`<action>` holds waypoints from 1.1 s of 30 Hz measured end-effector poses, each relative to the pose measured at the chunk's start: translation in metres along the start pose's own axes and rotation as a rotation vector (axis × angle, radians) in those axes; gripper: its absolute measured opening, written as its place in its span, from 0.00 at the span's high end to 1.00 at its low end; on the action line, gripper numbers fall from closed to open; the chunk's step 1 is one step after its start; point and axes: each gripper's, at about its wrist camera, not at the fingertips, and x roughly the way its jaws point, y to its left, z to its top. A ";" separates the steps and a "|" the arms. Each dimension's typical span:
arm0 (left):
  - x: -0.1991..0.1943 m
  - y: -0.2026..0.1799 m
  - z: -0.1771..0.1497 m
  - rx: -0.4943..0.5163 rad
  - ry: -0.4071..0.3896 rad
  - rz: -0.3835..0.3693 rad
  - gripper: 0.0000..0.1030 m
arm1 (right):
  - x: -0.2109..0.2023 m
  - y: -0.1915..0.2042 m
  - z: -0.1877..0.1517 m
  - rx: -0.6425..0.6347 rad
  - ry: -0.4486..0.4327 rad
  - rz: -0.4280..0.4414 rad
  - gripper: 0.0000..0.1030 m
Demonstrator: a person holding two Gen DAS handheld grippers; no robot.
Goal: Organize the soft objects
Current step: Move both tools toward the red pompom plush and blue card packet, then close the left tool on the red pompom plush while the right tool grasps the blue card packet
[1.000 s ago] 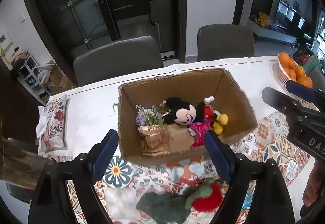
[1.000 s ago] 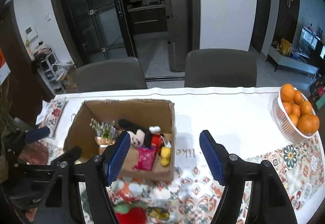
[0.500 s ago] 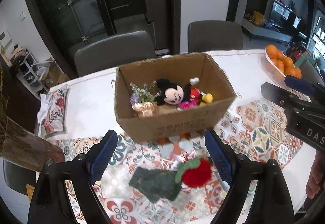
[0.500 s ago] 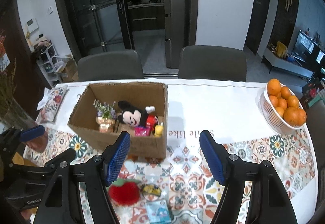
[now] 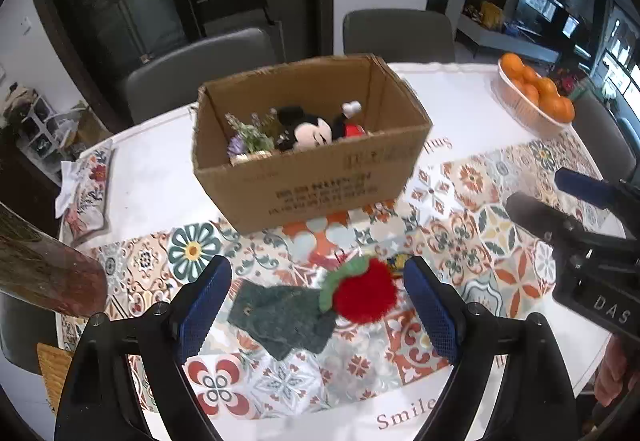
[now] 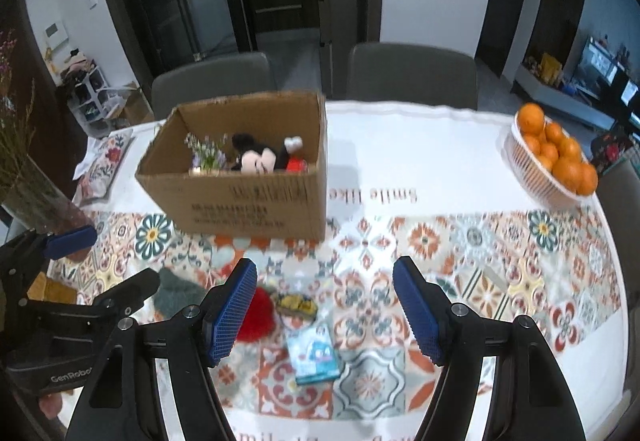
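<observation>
A cardboard box [image 5: 320,181] stands on the table and also shows in the right wrist view [image 6: 248,197]. It holds a Mickey Mouse plush [image 5: 310,129] and a small flower bunch [image 5: 248,137]. In front of it lie a red fluffy plush with a green top [image 5: 362,293], a dark green knitted cloth [image 5: 284,315], a small yellow item [image 6: 296,305] and a light blue packet [image 6: 316,353]. My left gripper [image 5: 318,315] is open, above and around the cloth and red plush. My right gripper [image 6: 324,315] is open and empty above the yellow item and packet.
A white basket of oranges [image 6: 536,169] stands at the table's right side. A floral pouch [image 5: 86,197] lies at the left edge. A vase with dried stems [image 6: 36,197] stands front left. Two grey chairs [image 6: 408,73] stand behind the table.
Both grippers have pulled back and up from the box toward the table's near side. The loose items in front of the box have come fully into view. Both stay open.
</observation>
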 end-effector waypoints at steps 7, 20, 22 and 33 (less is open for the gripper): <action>0.018 -0.005 -0.010 0.007 0.047 -0.044 0.14 | 0.019 0.000 -0.030 0.025 0.100 0.012 0.30; 0.067 -0.021 -0.015 0.087 0.139 -0.048 0.14 | 0.069 -0.012 -0.063 0.116 0.274 0.105 0.30; 0.074 -0.022 -0.015 0.091 0.151 -0.059 0.14 | 0.078 -0.012 -0.068 0.123 0.304 0.109 0.30; 0.121 -0.031 -0.013 0.105 0.236 -0.084 0.14 | 0.115 -0.008 -0.087 0.113 0.388 0.095 0.27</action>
